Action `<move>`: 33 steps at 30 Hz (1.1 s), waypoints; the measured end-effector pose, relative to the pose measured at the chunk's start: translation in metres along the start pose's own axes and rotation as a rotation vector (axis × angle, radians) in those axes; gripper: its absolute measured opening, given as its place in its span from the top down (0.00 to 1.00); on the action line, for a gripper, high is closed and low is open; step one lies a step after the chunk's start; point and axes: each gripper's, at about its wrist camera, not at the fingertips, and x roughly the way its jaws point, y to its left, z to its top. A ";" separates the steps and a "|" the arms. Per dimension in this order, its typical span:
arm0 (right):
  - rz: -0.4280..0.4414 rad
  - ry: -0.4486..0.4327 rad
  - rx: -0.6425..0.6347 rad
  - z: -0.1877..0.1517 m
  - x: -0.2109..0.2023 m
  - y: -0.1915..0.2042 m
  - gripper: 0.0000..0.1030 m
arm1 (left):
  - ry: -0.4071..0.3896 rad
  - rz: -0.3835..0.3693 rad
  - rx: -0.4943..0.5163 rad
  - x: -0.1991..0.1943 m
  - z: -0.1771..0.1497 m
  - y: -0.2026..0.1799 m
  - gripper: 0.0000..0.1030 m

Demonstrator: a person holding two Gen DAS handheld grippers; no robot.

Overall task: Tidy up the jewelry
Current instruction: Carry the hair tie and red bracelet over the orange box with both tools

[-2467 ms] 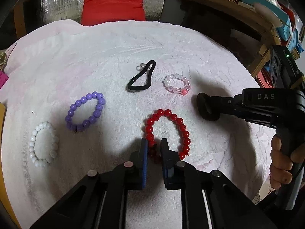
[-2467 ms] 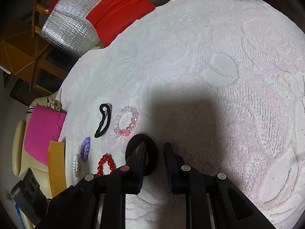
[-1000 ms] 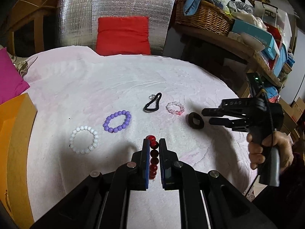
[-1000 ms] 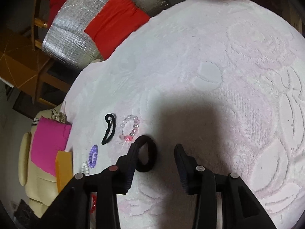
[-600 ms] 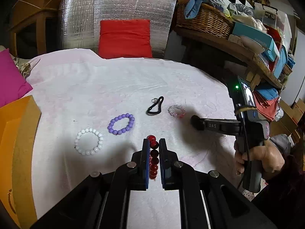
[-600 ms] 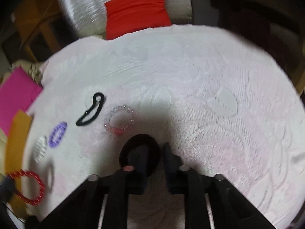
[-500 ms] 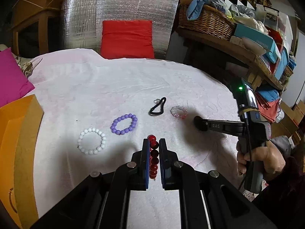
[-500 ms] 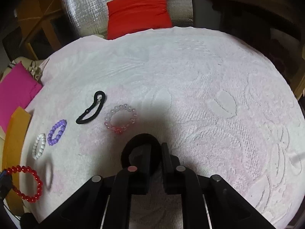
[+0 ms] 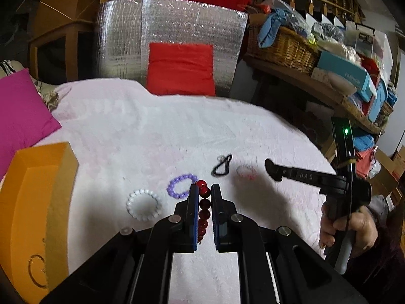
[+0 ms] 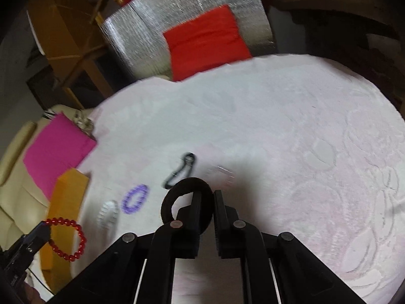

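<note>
Left wrist view: a red bead bracelet [image 9: 204, 204] is clamped edge-on between the two fingers of the left gripper [image 9: 204, 192], lifted above the desk [image 9: 152, 131], which is draped in a pale pink textured cloth. On the cloth just past the fingertips, a purple bead bracelet [image 9: 181, 185] lies at 11 o'clock from the red one, with a white bead bracelet [image 9: 143, 204] beside it at 9 o'clock; a black clip-like loop [image 9: 222, 165] sits at 1 o'clock, and a blurred pink-and-clear bead bracelet [image 9: 246, 172] lies just right of the loop. At 3 o'clock the right gripper [image 9: 272, 168] reaches in over the cloth, its handle in a hand [image 9: 351, 230]. An open orange box [image 9: 38, 197] stands at 9 o'clock at the desk's edge, a magenta cushion [image 9: 20, 116] beyond it, and a red cushion [image 9: 181, 68] against silver quilted foil at 12 o'clock. In the right wrist view, the right gripper's fingers are closed on a black hair tie [image 10: 187, 204], its loop hanging out to their left, above the cloth; the red bracelet hangs at 8 o'clock in front of the orange box.
</note>
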 end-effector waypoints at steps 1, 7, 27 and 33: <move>0.019 -0.003 -0.002 0.000 -0.001 0.004 0.90 | -0.008 0.002 -0.001 -0.003 0.002 0.001 0.91; 0.066 -0.012 -0.067 -0.007 -0.004 0.035 0.90 | -0.051 0.015 -0.026 -0.022 0.012 0.014 0.91; 0.257 0.032 -0.230 -0.036 0.028 0.168 0.90 | -0.146 0.197 -0.158 -0.097 0.004 0.106 0.91; 0.343 0.052 -0.300 -0.055 0.036 0.219 0.90 | -0.145 0.279 -0.223 -0.117 -0.013 0.146 0.91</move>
